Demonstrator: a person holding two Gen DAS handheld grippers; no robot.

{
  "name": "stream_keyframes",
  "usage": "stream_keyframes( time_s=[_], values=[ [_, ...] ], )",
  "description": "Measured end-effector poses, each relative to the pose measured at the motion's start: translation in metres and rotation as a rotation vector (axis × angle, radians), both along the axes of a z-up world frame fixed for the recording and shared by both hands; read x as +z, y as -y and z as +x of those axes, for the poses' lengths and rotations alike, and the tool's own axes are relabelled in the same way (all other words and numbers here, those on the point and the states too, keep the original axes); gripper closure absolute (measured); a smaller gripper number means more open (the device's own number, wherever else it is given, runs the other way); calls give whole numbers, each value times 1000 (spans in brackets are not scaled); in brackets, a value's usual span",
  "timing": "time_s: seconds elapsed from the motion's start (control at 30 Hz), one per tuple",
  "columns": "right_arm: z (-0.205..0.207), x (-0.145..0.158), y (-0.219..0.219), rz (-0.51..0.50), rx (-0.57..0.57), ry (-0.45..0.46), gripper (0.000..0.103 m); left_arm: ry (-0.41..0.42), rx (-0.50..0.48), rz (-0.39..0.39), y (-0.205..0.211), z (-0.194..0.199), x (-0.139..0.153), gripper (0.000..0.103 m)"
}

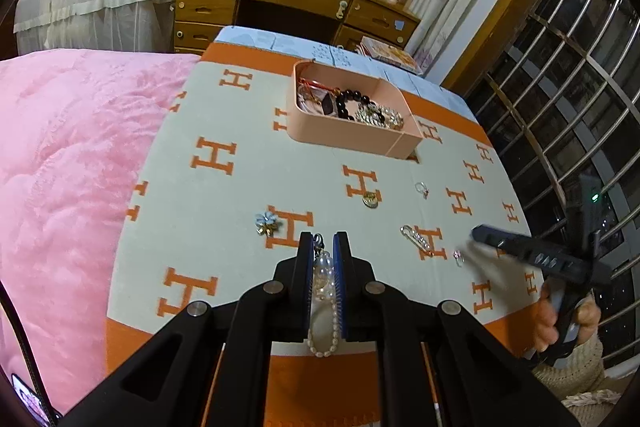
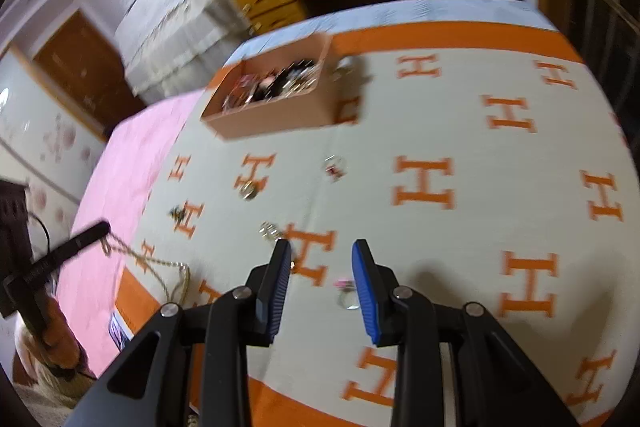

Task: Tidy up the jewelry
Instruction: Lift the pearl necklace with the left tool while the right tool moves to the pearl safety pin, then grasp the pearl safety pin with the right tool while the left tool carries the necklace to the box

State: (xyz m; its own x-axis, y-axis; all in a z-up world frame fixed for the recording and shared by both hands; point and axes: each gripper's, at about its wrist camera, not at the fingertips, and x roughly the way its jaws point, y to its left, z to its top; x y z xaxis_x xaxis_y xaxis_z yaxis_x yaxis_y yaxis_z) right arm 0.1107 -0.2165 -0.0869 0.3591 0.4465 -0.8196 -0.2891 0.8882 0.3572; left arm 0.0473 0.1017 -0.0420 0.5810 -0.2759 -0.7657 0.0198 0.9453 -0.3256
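with left hand-held gripper (image 1: 323, 247) clamped on pearl necklace (image 1: 325, 291), lift clear, carry over pink box (image 1: 352, 135); right hand-held gripper (image 2: 322, 259) open, empty.

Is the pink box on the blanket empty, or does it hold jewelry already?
Not empty: the pink box holds dark beads and gold pieces.

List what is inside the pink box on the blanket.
The pink box holds a dark bead bracelet, a gold and pearl tangle and red cord pieces. Whatever lies beneath the pile or behind the near wall is hidden.
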Motion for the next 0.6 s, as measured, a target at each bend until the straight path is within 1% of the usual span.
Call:
stream_keyframes(
  time_s=[0.17, 0.27, 0.43, 0.6],
  values=[
    [4, -11, -38, -85, 109, 8, 71, 24, 22, -11, -11, 4, 14, 96],
    [6, -16, -49, -126, 145, 12, 71, 52, 25, 1, -15, 7, 28, 96],
    [7, -18, -57, -162, 182, 21, 71, 103, 4, 28, -9, 12, 50, 96],
    [6, -29, -61, -202, 207, 7, 71, 135, -31, 47, 2, 20, 69, 95]
  ],
)
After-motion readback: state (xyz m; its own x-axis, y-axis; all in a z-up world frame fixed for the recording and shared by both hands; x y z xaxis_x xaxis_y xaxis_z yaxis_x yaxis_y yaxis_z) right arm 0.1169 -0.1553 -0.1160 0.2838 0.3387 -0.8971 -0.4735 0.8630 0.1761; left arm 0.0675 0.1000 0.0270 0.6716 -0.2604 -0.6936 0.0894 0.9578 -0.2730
